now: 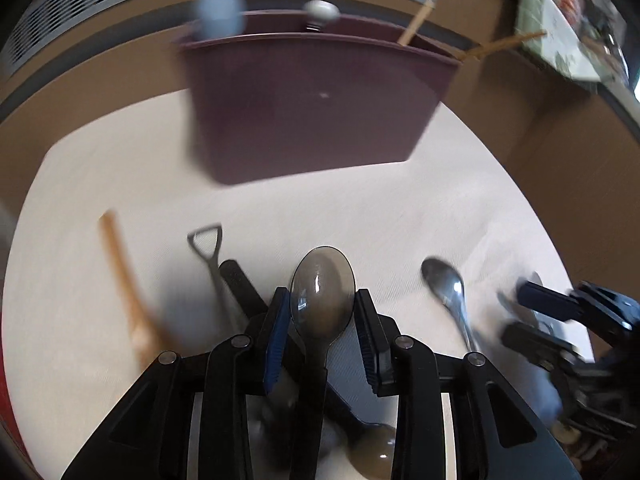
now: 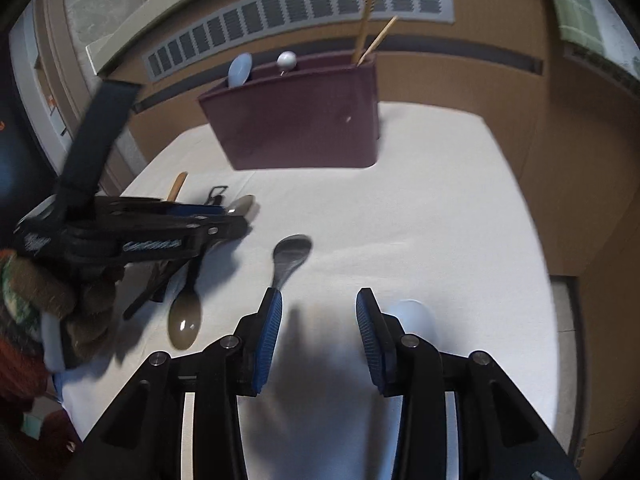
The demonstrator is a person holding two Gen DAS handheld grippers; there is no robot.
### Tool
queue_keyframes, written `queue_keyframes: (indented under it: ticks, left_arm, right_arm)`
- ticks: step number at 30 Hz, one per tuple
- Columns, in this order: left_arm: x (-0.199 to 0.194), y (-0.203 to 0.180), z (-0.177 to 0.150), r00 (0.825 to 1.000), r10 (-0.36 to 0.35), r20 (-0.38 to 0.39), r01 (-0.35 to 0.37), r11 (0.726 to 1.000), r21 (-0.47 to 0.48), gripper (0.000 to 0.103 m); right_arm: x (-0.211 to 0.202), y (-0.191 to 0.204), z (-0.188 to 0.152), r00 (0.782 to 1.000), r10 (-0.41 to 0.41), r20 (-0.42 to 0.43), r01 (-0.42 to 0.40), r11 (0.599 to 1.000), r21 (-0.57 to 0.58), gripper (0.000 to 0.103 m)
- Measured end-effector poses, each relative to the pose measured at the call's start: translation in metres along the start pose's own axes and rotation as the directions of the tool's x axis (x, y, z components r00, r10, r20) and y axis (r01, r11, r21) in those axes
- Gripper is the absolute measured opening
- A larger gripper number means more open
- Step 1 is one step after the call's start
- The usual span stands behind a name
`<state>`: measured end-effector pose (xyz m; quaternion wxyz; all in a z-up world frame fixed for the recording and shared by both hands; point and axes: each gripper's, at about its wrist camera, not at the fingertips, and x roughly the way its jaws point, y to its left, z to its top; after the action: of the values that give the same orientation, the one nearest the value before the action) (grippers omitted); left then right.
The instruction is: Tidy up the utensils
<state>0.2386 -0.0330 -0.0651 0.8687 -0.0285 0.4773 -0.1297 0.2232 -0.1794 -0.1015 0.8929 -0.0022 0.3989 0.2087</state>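
Observation:
My left gripper [image 1: 322,336] is shut on a smoky translucent plastic spoon [image 1: 322,292]. Its bowl sits between the blue pads and its handle runs back under the gripper. In the right wrist view the left gripper [image 2: 236,220] hovers over the cloth at the left, with the spoon's tip [image 2: 242,204] poking out. My right gripper [image 2: 320,332] is open and holds nothing. A metal spoon [image 2: 290,256] lies just ahead of its left finger, and a pale spoon [image 2: 416,316] lies beside its right finger. The maroon organizer box [image 1: 312,108] [image 2: 300,128] stands at the back.
The box holds a pale blue spoon [image 2: 240,70], a white spoon [image 2: 287,60] and wooden sticks [image 2: 366,32]. On the white cloth [image 2: 440,220] lie a second smoky spoon [image 2: 184,320], a wooden utensil [image 1: 120,280], a shovel-handled metal utensil [image 1: 208,256] and the metal spoon [image 1: 448,288]. The right gripper [image 1: 524,316] is at the right.

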Motion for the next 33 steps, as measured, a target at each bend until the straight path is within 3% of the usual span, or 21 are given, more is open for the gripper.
queue_keyframes:
  ticks: [8, 17, 20, 22, 33]
  left_arm:
    - [-0.055, 0.015, -0.016, 0.987, 0.043, 0.157, -0.028, 0.995, -0.095, 0.034]
    - [-0.058, 0.037, -0.046, 0.986, 0.021, 0.165, 0.001, 0.991, -0.13, 0.034]
    - [-0.059, 0.037, -0.048, 0.987, 0.023, 0.161, -0.003, 0.992, -0.127, 0.034]
    - [-0.06, 0.037, -0.048, 0.987, 0.023, 0.159, -0.003, 0.992, -0.126, 0.034]
    - [-0.073, 0.028, -0.048, 0.982, 0.023, 0.187, -0.004, 0.995, -0.101, 0.034]
  right_arm:
    - [0.042, 0.032, 0.013, 0.997, -0.036, -0.065, 0.031, 0.996, -0.088, 0.036]
    - [0.061, 0.048, 0.026, 0.992, -0.115, -0.053, 0.106, 0.983, -0.148, 0.036]
    - [0.061, 0.048, 0.029, 0.992, -0.121, -0.046, 0.113, 0.983, -0.146, 0.027]
    - [0.06, 0.049, 0.029, 0.992, -0.123, -0.035, 0.116, 0.98, -0.16, 0.027]
    - [0.014, 0.038, 0.026, 0.988, -0.117, 0.098, 0.129, 0.984, -0.124, 0.027]
